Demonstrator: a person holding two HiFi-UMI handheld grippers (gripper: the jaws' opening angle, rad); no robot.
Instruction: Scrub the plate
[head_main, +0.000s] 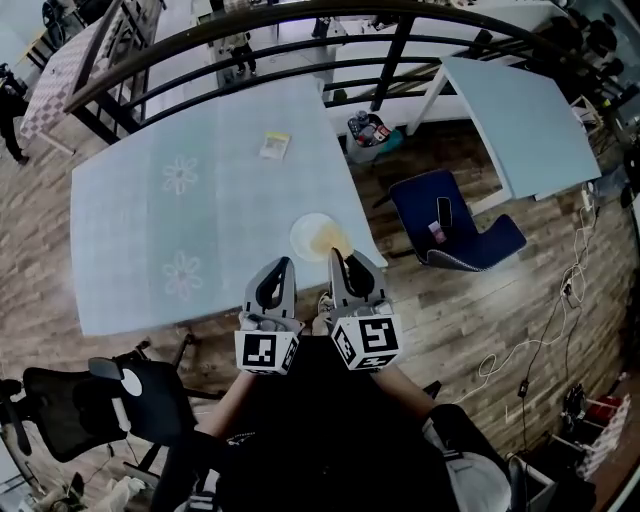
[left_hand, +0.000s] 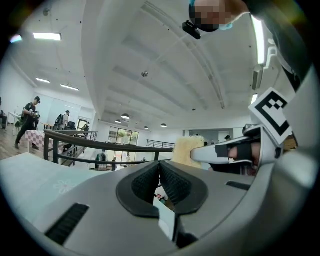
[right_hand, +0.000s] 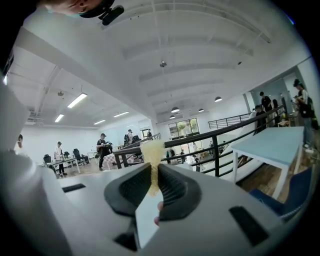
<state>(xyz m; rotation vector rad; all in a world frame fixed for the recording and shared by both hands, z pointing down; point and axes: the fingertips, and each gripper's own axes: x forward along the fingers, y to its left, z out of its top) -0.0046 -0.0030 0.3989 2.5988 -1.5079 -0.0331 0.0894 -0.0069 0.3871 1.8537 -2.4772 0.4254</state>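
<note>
A white plate (head_main: 304, 237) lies near the front right corner of the pale blue table (head_main: 150, 220). My right gripper (head_main: 339, 258) is shut on a yellow sponge (head_main: 334, 241), held at the plate's near rim; whether it touches the plate I cannot tell. In the right gripper view the sponge (right_hand: 152, 153) sticks up from between the closed jaws (right_hand: 154, 186), which point upward toward the ceiling. My left gripper (head_main: 280, 266) stays just left of it, shut with nothing in it (left_hand: 159, 176). From the left gripper view I see the sponge (left_hand: 187, 150) and the right gripper (left_hand: 235, 150) alongside.
A small yellow-and-white packet (head_main: 275, 145) lies at the table's far side. A blue chair (head_main: 450, 225) stands right of the table, a teal basket (head_main: 371, 133) behind it, a second table (head_main: 525, 115) at far right. A black railing (head_main: 300, 40) runs behind; a black office chair (head_main: 100, 400) is at lower left.
</note>
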